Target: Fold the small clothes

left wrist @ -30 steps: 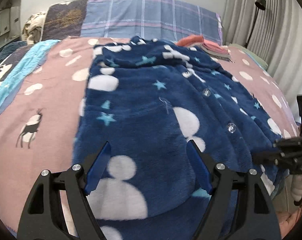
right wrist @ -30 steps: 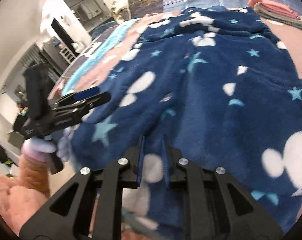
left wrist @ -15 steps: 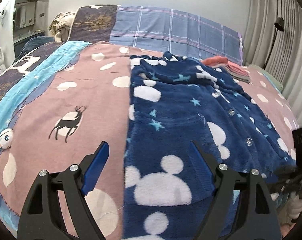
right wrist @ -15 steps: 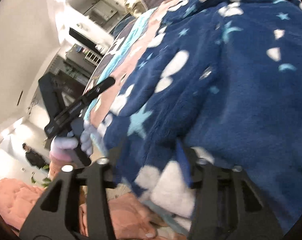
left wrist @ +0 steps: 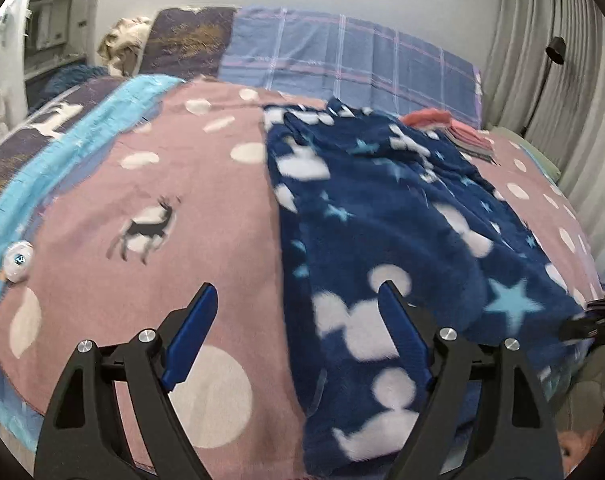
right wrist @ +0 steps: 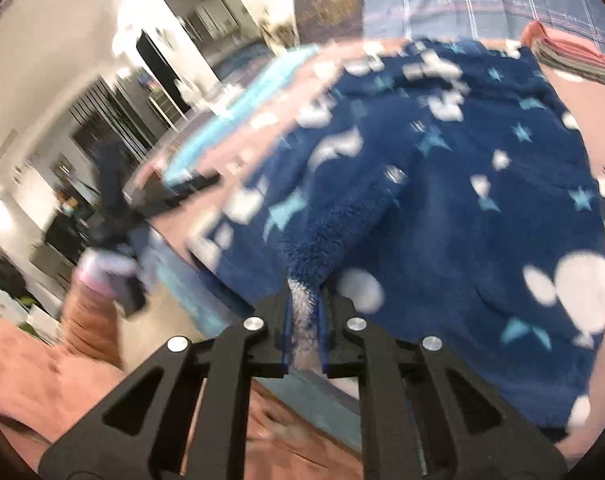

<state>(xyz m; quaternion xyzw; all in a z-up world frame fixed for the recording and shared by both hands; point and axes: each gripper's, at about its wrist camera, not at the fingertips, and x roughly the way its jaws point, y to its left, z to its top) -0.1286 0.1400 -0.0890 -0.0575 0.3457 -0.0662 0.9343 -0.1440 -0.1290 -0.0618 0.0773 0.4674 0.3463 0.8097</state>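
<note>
A dark blue fleece garment (left wrist: pixel 402 220) with white shapes, light stars and snap buttons lies spread on the bed. My left gripper (left wrist: pixel 296 286) hangs open above the garment's near left edge: one finger is over the pink blanket, the other over the fleece, and nothing is between them. In the right wrist view my right gripper (right wrist: pixel 305 284) is closing its jaws on the near hem of the garment (right wrist: pixel 442 200). A ridge of fleece is pinched between the pads and rises from them. That gripper shows dimly at the right edge of the left wrist view.
A pink blanket (left wrist: pixel 162 184) with white dots and a deer covers the bed. A folded clothes pile (left wrist: pixel 454 128) sits at the far right before a plaid pillow (left wrist: pixel 342 60). Curtains (left wrist: pixel 562 100) hang on the right. A small white toy (left wrist: pixel 18 258) lies left. A person (right wrist: pixel 6 276) stands far off.
My left gripper slid left from above the garment's middle to its left edge. My right gripper opened over the near hem, then closed on it and drew up a ridge of fleece.
</note>
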